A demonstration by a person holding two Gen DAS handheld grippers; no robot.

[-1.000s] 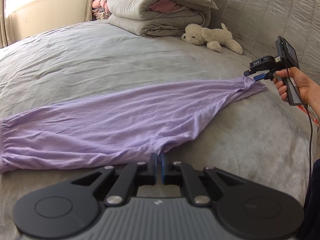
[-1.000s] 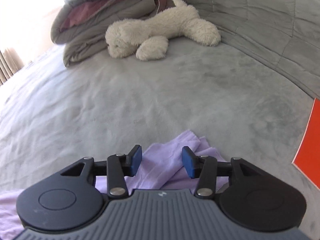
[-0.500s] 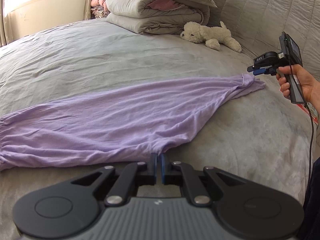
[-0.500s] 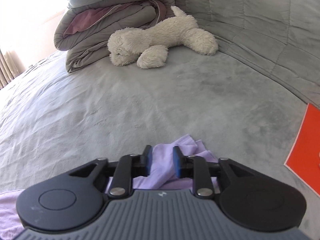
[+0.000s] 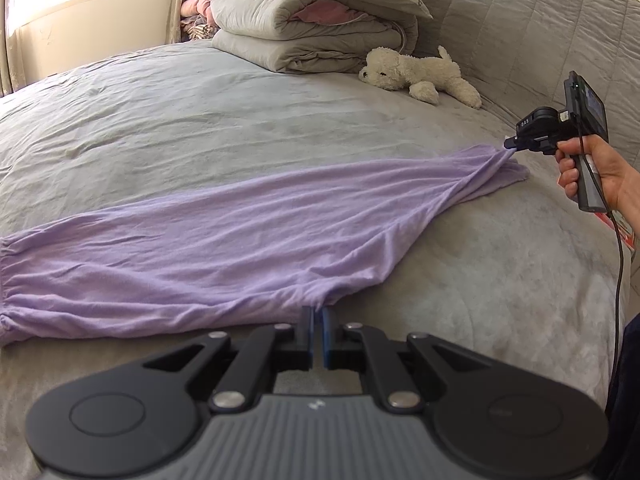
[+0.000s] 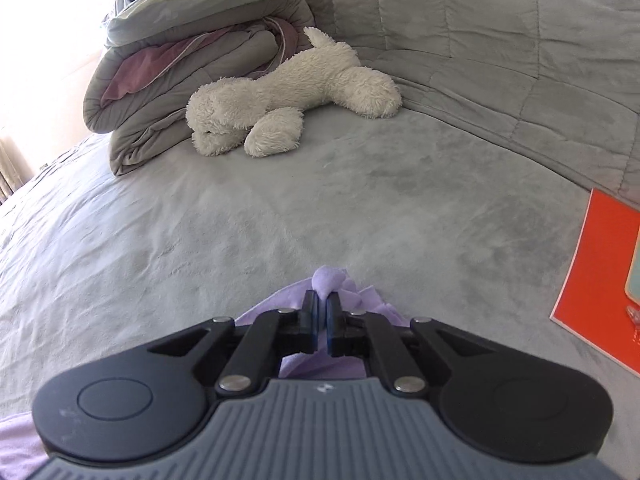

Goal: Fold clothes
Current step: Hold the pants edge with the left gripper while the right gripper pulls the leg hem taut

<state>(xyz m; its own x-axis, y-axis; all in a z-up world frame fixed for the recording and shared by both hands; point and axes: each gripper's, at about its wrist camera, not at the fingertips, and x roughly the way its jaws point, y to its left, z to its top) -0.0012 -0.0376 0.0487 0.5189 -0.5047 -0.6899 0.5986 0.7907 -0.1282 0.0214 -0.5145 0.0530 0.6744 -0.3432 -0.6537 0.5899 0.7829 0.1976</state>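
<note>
A lavender knit garment (image 5: 224,236) lies spread across the grey bed (image 5: 168,120), stretched between two grips, with its gathered far-left edge resting on the cover. The cloth looks thin, light and limp; it sags, wrinkles and bunches readily, so it should follow a pull without resistance but will not hold a shape by itself, and corners or hems seem the sensible places to take it. The left gripper (image 5: 318,312) has its jaws pressed together on the near edge of the fabric, low over the bed and angled downward. The right gripper (image 6: 322,306) is clamped on a bunched tip of the same garment, a small knob of cloth poking out beyond the pads; from the left wrist view the cloth rises off the bed toward it in a taut cone. The person's right hand (image 5: 596,168) wraps the handle, the tool tipped downward at the bed's right side. A white plush dog (image 6: 288,96) and folded quilts (image 5: 312,28) sit well away from the work.
</note>
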